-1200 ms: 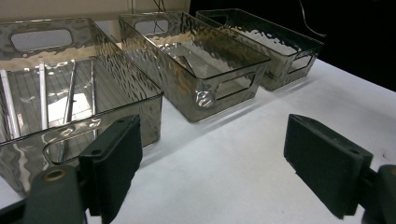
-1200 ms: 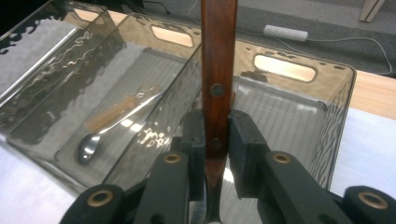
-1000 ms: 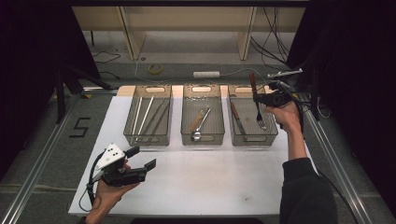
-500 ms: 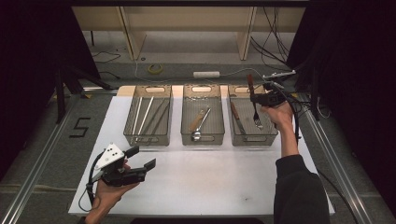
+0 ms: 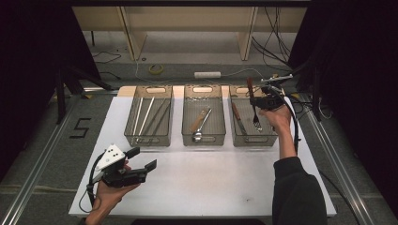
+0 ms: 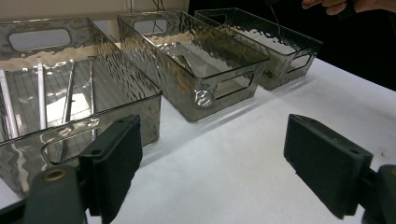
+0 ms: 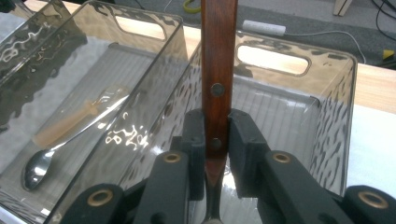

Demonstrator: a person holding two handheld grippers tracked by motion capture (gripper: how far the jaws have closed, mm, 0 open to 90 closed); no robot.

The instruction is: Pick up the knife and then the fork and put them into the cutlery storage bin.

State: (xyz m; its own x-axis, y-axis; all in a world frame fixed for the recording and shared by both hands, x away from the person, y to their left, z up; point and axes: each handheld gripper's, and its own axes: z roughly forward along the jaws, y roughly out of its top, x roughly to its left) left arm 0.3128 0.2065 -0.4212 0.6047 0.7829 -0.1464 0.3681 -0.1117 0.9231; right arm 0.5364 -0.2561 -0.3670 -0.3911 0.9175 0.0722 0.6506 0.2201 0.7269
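Right gripper [image 7: 216, 154] clenched on a wooden-handled steel fork [image 5: 254, 107], handle upright between the pads, tines hanging below the jaws over the right smoked-plastic bin [image 5: 274, 138]. Advise lowering until the tines near the floor before releasing. Left gripper [image 6: 212, 161] released, idle.

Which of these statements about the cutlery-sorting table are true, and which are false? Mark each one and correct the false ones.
1. The right gripper grips a wooden-handled fork. True.
2. The left gripper holds a spoon. False: its jaws are open and empty.
3. Three bins stand in a row. True.
4. The spoon lies in the left bin. False: it lies in the middle bin.
5. The fork hangs over the right bin. True.
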